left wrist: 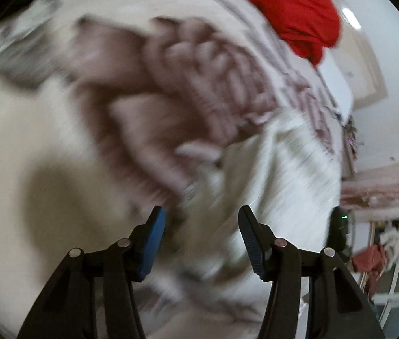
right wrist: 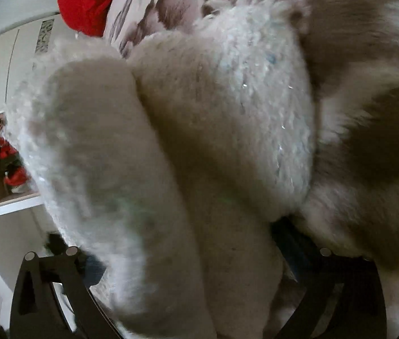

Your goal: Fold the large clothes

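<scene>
Step in hand, as judged: between grips on the fluffy white garment (right wrist: pixel 188 147); it lies bunched on a floral-patterned bedspread (left wrist: pixel 227 65), filling the right wrist view.

Left gripper (left wrist: pixel 202 240): jaws partly spread, nothing between the 2 pads; it hovers over blurred cloth.

Right gripper (right wrist: pixel 188 268): fingers set wide, fleece heaped between them; whether the pads press it cannot be told.

Next move calls for finding an edge or corner and pulling the garment flat.

Obstructions: a red cloth bundle (left wrist: pixel 292 8) on the bedspread beyond; shelving with red items (right wrist: pixel 4 158) stands aside.
</scene>
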### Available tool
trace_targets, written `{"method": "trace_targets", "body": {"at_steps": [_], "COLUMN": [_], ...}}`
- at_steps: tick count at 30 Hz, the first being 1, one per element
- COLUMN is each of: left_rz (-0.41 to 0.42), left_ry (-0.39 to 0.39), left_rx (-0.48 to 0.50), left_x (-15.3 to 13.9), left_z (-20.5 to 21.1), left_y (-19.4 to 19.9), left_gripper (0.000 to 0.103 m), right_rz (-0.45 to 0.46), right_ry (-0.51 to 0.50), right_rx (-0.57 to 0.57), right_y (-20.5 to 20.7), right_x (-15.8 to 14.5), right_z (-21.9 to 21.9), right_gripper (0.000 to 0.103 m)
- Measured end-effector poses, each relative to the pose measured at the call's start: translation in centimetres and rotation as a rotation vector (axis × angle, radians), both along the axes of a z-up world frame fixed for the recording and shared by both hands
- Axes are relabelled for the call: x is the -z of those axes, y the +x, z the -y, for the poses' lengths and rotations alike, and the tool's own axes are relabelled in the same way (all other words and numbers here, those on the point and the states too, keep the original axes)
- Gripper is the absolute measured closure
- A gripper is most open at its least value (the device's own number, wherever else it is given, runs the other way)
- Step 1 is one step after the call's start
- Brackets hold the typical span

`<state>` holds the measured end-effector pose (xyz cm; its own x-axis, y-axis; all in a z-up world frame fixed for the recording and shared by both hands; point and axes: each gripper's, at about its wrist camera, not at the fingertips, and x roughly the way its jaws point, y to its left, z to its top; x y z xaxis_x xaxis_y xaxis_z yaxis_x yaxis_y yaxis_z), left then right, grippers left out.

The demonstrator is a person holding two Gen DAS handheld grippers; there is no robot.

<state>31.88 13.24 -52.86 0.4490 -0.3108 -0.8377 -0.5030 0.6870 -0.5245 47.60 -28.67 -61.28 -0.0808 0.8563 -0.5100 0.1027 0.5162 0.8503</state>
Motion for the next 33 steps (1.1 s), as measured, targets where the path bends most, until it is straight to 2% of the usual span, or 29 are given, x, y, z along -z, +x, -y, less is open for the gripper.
{"method": "trace_targets", "body": {"at_steps": [2, 3, 4, 6, 8, 10, 11, 13, 15, 17, 19, 20, 22, 23, 25, 28, 29, 30, 31, 33], "left_rz": [-0.034, -0.046, -0.058, -0.073, -0.070, -0.064, -0.052, -0.042, -0.037, -0.063, -0.082, -0.079, -0.065, -0.052, -0.017, 0.029, 0.044, 0.051, 0.046, 0.034], "left_ry": [0.003, 0.009, 0.013, 0.022, 0.036, 0.065, 0.076, 0.106, 0.139, 0.174, 0.186, 0.183, 0.189, 0.209, 0.234, 0.250, 0.261, 0.271, 0.285, 0.335], "left_rx": [-0.042, -0.057, -0.067, -0.072, -0.066, -0.054, -0.048, -0.036, -0.020, 0.008, 0.027, 0.034, 0.037, 0.036, 0.037, 0.019, 0.010, 0.010, 0.018, 0.037], "left_x": [0.6, 0.8, 0.9, 0.8, 0.0, -1.2, -1.9, -2.9, -3.4, -2.9, -2.2, -2.0, -2.0, -2.2, -2.5, -2.6, -2.5, -2.3, -2.0, -1.7], "left_z": [-0.3, -0.3, -0.3, 0.0, 0.2, 0.5, 0.5, 0.6, 0.8, 1.3, 2.1, 2.6, 3.5, 4.1, 5.2, 6.2, 6.4, 6.6, 6.6, 6.8], "left_y": [-2.6, -3.6, -4.6, -6.0, -7.2, -7.9, -8.3, -8.8, -9.6, -9.8, -10.0, -10.1, -10.0, -9.9, -9.3, -8.1, -7.7, -7.2, -6.6, -5.7], "left_gripper": [0.052, 0.052, 0.052, 0.052, 0.052, 0.052, 0.052, 0.052, 0.052, 0.052, 0.052, 0.052, 0.052, 0.052, 0.052, 0.052, 0.043, 0.026, 0.000, 0.000], "right_rz": [-0.007, -0.057, -0.082, -0.157, -0.224, -0.313, -0.383, -0.454, -0.486, -0.574, -0.600, -0.578, -0.472, -0.371, -0.228, -0.085, -0.015, 0.023, 0.067, 0.152], "right_ry": [0.011, 0.035, 0.050, 0.108, 0.209, 0.382, 0.490, 0.548, 0.467, 0.310, 0.200, 0.161, 0.079, -0.012, -0.080, -0.119, -0.127, -0.136, -0.145, -0.180], "right_rx": [0.057, 0.141, 0.189, 0.338, 0.468, 0.643, 0.748, 0.838, 0.815, 0.699, 0.599, 0.563, 0.477, 0.411, 0.350, 0.240, 0.179, 0.142, 0.097, -0.024], "right_y": [-1.2, -2.4, -3.1, -6.0, -9.3, -14.3, -18.1, -23.7, -27.7, -30.7, -31.7, -31.5, -30.0, -28.4, -25.8, -20.9, -18.2, -16.2, -14.4, -10.3], "right_x": [-0.4, -0.4, -0.4, -0.9, -1.4, -1.8, -1.8, -1.9, -1.7, 0.1, 1.0, 0.6, -1.7, -4.1, -7.8, -11.6, -12.9, -13.7, -15.0, -15.2], "right_z": [0.7, 1.7, 2.3, 3.7, 4.7, 5.5, 5.6, 5.5, 5.4, 5.6, 7.1, 8.2, 10.6, 12.2, 13.9, 13.8, 12.7, 11.4, 9.4, 5.4], "right_gripper": [0.026, 0.043, 0.051, 0.057, 0.060, 0.062, 0.062, 0.063, 0.064, 0.063, 0.061, 0.060, 0.047, 0.045, 0.041, 0.039, 0.039, 0.036, 0.035, 0.035]}}
